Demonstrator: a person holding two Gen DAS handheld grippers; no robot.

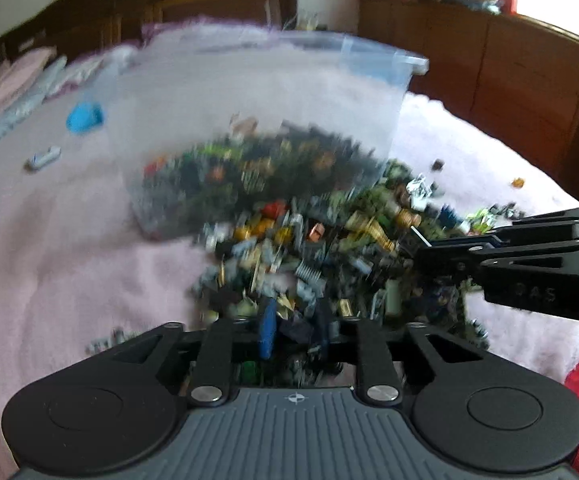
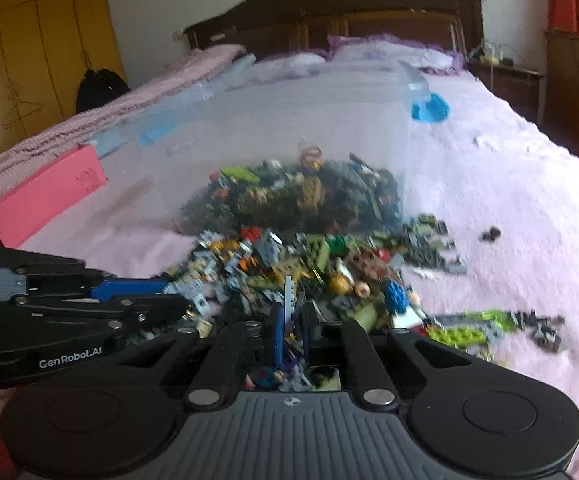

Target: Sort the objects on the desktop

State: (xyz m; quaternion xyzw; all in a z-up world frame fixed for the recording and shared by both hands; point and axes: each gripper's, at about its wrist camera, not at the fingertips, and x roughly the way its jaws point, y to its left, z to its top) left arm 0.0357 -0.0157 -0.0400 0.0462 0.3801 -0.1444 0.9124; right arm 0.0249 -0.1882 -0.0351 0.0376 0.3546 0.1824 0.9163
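A: Okay, where is the task stuff being seen?

B: A heap of small multicoloured plastic bricks (image 1: 309, 256) is being shown, spilling across a pale pink fuzzy bedspread (image 1: 69, 240). A clear plastic storage bin (image 1: 249, 92) is being seen just behind the heap, and more bricks are showing through its wall. A few loose bricks are scattered to the right, apart from the heap.

A: Left gripper (image 1: 295, 330)?

B: It is being held low over the near edge of the heap, with its fingers a little apart. Nothing is being seen between them. The view is blurred.

A: Right gripper (image 2: 293, 326)?

B: It is being held over the heap too, with the fingers almost together. A thin pale toothed strip (image 2: 289, 300) is being seen standing between them. Whether it is being clamped cannot be told.

A: Anything else?

B: A flat pink box (image 2: 45, 196) is being seen left of the bin, a round blue object (image 1: 84, 118) beyond it, and a dark wooden headboard (image 2: 329, 4) at the far end.
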